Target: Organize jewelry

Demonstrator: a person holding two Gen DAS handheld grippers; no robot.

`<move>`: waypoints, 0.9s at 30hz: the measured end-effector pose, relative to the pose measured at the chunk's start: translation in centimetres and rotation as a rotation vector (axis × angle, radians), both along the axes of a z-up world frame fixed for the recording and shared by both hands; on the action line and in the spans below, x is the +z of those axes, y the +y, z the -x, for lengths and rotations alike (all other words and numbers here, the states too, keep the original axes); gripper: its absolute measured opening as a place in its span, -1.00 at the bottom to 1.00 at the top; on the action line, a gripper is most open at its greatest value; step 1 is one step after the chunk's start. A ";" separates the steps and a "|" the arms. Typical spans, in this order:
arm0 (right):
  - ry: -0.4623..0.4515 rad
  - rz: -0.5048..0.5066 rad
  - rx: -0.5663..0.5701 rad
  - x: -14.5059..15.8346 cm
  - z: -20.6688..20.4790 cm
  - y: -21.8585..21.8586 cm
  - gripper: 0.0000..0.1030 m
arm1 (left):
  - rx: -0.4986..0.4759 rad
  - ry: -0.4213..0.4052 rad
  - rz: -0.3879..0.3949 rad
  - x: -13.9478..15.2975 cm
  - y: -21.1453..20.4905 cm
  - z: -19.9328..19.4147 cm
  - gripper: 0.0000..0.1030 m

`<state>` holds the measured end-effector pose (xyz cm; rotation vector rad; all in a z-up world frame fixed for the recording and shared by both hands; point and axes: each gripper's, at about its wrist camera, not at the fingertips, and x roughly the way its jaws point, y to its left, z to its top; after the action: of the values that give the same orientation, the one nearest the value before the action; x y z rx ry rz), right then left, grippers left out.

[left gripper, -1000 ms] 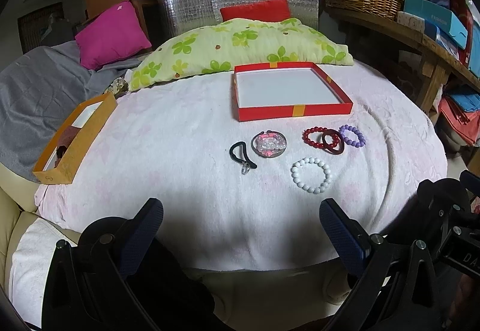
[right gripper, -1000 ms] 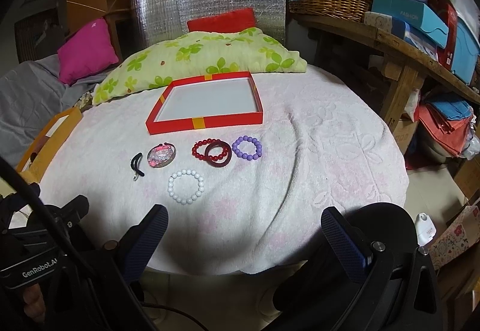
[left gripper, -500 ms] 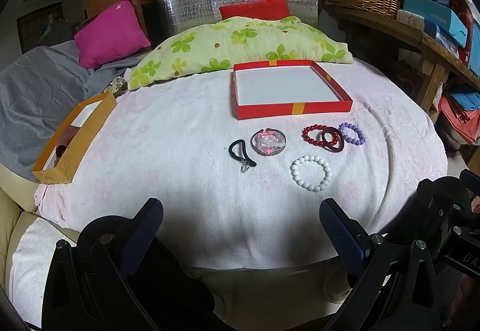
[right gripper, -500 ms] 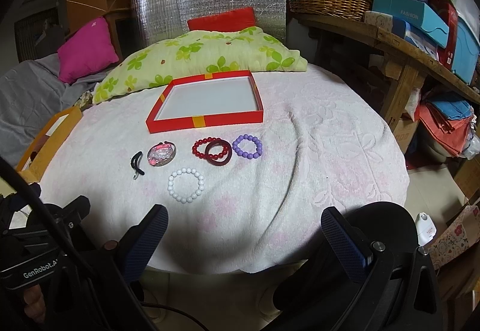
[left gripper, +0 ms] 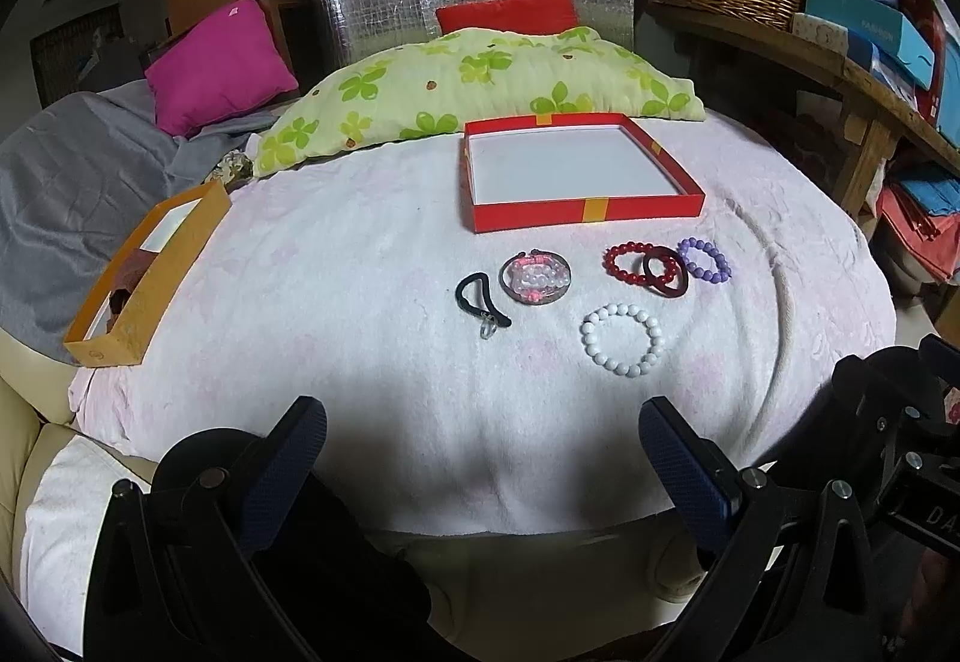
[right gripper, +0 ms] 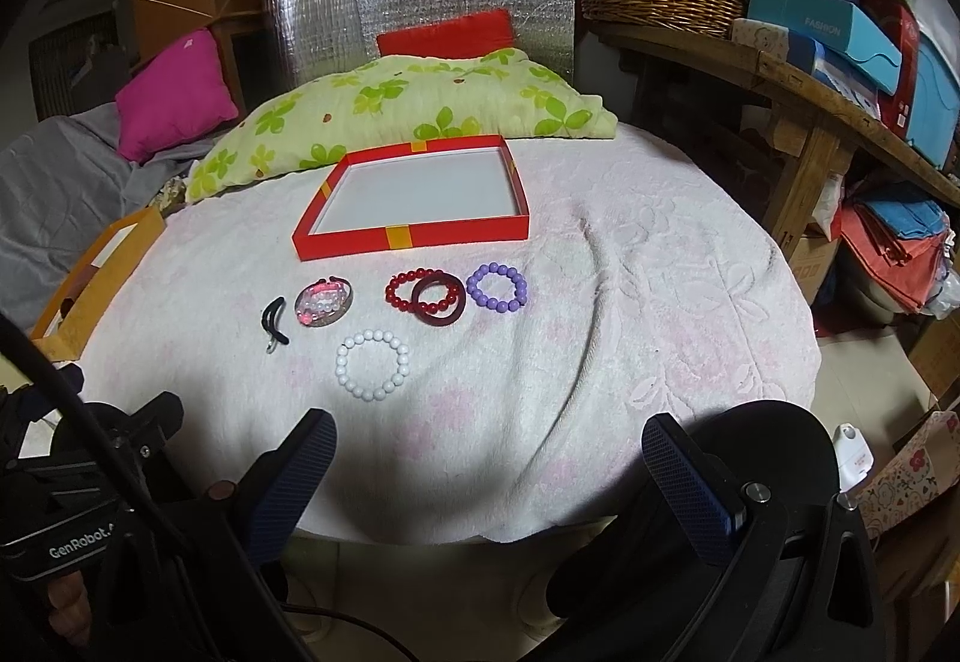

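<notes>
Both tools, left [left gripper: 480, 452] and right [right gripper: 489, 452], are spread and empty; the white bead bracelet [left gripper: 622, 339] nearest the red box [left gripper: 579, 211] looks light, slippery, best pinched across one beaded side.

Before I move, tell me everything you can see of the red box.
The red box is a shallow, square, open tray, apparently cardboard, with red walls, yellow tabs at mid-side and a plain white floor. Nothing lies in it. It sits flat on the pale blanket, its far side close to the green-leaf pillow. The bracelets lie in front of it, not touching; nearest are the red beads.
</notes>
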<state>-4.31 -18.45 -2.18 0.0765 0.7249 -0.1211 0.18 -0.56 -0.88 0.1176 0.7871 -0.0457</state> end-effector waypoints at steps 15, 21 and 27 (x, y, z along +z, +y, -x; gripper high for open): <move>0.005 -0.002 0.001 -0.1 -0.1 0.0 1.00 | -0.003 0.010 -0.003 -0.3 -0.1 -0.2 1.00; 0.006 -0.002 0.002 -0.3 -0.1 0.0 1.00 | -0.003 0.008 -0.004 -0.3 -0.1 -0.2 1.00; -0.030 -0.001 0.012 0.1 0.2 0.1 1.00 | -0.015 -0.018 0.000 -0.1 -0.4 0.1 1.00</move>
<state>-4.51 -18.36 -2.07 0.0751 0.6959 -0.1082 0.03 -0.92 -0.97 0.1239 0.7683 -0.0586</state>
